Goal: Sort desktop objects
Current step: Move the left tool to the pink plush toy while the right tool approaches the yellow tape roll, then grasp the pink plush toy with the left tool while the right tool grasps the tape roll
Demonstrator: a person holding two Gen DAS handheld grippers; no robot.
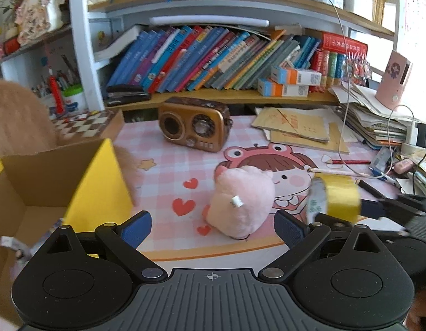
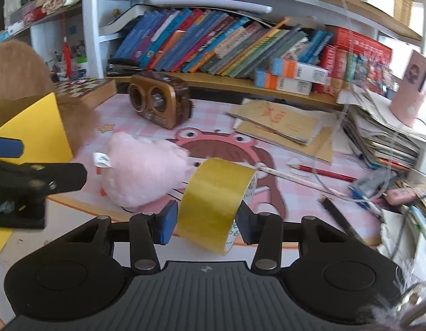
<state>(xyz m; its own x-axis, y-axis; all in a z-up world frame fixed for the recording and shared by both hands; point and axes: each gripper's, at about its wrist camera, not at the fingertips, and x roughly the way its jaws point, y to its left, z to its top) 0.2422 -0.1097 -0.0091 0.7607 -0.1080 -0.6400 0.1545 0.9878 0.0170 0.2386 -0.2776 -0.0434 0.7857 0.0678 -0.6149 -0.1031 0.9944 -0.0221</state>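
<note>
My right gripper (image 2: 206, 220) is shut on a roll of yellow tape (image 2: 215, 201) and holds it above the pink desk mat (image 2: 146, 127). The roll also shows in the left wrist view (image 1: 338, 197), held by the right gripper (image 1: 378, 207) at the right. My left gripper (image 1: 213, 227) is open and empty, with a pink plush toy (image 1: 241, 202) lying on the mat just beyond its fingers. The plush also shows in the right wrist view (image 2: 142, 171). An open yellow cardboard box (image 1: 47, 184) stands at the left.
A brown retro radio (image 1: 195, 124) stands at the back of the mat. A checkered box (image 1: 86, 124) sits behind the yellow box. Brown envelopes (image 1: 298, 127), a red pencil (image 1: 350, 162), pens, cables and a paper stack (image 1: 378, 118) crowd the right side. Bookshelves rise behind.
</note>
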